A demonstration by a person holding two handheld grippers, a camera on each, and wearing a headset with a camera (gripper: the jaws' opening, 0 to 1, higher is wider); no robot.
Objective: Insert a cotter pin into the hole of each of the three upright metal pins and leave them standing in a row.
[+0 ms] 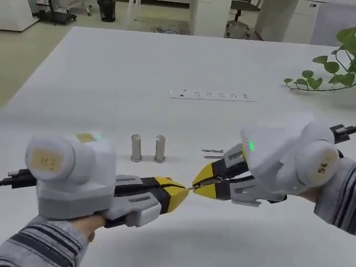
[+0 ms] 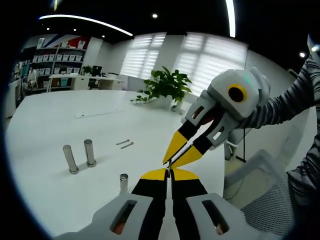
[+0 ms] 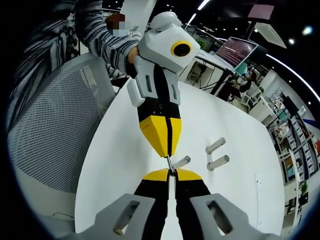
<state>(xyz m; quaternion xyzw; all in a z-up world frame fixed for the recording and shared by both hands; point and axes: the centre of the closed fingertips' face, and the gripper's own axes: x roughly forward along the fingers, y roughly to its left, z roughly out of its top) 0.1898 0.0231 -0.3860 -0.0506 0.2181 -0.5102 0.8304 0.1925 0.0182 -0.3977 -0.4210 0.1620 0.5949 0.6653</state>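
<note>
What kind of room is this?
Probably an office or lab workroom. There is a big white table with a grey mesh office chair beside it. Further back are tall storage shelves and a leafy green potted plant by the window.

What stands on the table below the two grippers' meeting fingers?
A third metal pin, upright, seen in both gripper views. In the head view the left gripper and right gripper hide it.
</note>
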